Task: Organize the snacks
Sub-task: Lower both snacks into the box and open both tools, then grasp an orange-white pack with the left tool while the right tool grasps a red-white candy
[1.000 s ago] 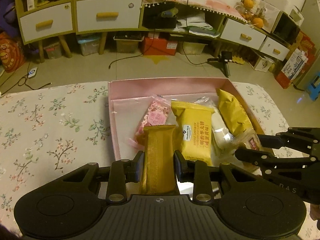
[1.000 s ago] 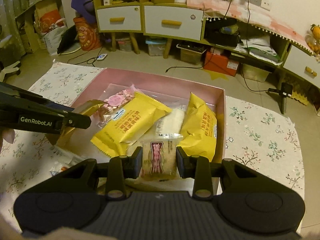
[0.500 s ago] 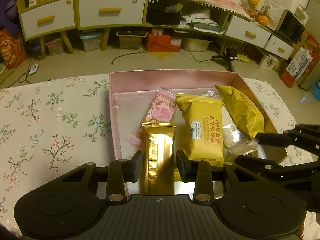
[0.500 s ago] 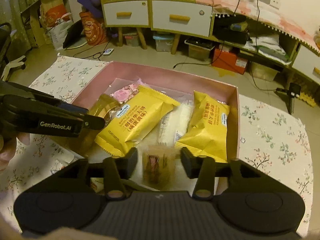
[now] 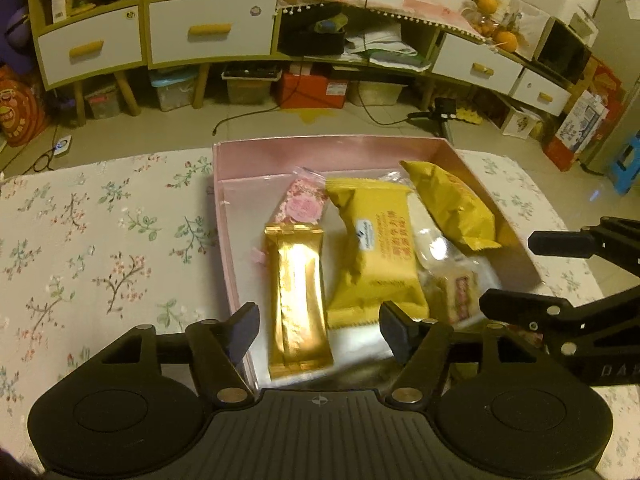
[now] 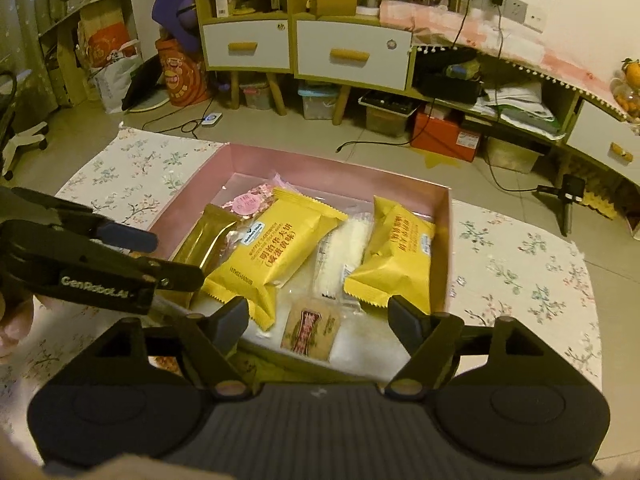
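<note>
**Over the pink box: both pairs of fingers let go, snacks lie inside**

Over the near edge of the pink box, which sits in the middle of the flower-patterned surface, both tools hang tilted downward. The left gripper has just been opening; its fingers stand apart on either side of the gold bar packet without pressing it, and the packet lies flat along the box's left wall. The right gripper has just been opening too; the small red-labelled snack lies loose between its spread fingers, on the box floor by the near wall.

Farther in, the large yellow packet lies at a slant in the middle, the second yellow packet rests against the right wall, a white snack in clear wrap lies between them, and a pink flowered packet sits beyond the gold bar.

All of these look light. The foil and film wrappers are probably slick and crinkly, and the puffed yellow packs should give under pressure, so a hard squeeze risks crushing what is inside. The gold bar seems stiffer; taking it across its narrow width near the middle should hold best. The flat crimped ends are the safest hold on the yellow packets.
</note>
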Available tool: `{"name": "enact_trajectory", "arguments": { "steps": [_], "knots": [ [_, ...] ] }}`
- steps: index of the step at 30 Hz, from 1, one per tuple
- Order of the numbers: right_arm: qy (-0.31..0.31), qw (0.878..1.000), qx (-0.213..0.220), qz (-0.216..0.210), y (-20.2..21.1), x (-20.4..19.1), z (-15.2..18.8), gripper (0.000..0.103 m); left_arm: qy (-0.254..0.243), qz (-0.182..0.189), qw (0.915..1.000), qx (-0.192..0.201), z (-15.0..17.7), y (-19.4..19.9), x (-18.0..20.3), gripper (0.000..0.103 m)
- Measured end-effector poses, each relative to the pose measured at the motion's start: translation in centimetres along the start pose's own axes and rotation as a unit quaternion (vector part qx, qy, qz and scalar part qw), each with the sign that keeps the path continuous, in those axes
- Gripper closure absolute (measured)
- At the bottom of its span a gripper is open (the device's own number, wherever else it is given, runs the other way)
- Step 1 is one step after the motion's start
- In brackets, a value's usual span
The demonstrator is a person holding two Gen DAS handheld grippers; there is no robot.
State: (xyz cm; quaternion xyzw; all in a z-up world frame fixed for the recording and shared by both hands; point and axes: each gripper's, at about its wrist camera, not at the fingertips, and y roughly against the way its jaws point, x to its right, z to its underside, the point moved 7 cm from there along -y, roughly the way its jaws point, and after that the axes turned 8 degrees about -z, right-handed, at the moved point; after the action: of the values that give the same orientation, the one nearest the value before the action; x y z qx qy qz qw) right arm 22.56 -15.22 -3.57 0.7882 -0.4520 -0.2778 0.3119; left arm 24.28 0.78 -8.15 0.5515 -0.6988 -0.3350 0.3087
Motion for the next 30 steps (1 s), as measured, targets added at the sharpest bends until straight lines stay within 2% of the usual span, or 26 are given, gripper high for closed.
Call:
{"name": "enact_trajectory", "arguments": {
  "steps": [5, 7, 14, 17, 30],
  "knots": [
    [0.006, 1.000, 0.005, 0.012, 1.8, -0.4, 0.8, 0.018, -0.007, 0.005, 1.0000, 0.001, 1.3, 1.8, 0.5, 0.030],
    [0.007, 1.000, 0.008, 0.018, 2.6, -0.5, 1.2, 0.011, -0.008, 0.000, 1.0000, 0.003, 1.9, 2.6, 0.6, 0.021],
    [0.013, 1.000, 0.003, 0.027, 4.5, -1.4, 3.0, 0.007, -0.018, 0.006, 0.9998, 0.003, 4.3, 4.9, 0.8, 0.019],
    [0.012, 0.999, 0.006, 0.030, 5.3, -1.9, 3.9, 0.006, -0.021, 0.009, 0.9997, 0.005, 5.4, 6.0, 1.0, 0.015],
    [0.002, 0.999, -0.004, 0.034, 7.7, -4.3, 7.9, 0.004, -0.065, -0.005, 0.9979, 0.003, 11.0, 9.9, 1.8, 0.014]
  ]
}}
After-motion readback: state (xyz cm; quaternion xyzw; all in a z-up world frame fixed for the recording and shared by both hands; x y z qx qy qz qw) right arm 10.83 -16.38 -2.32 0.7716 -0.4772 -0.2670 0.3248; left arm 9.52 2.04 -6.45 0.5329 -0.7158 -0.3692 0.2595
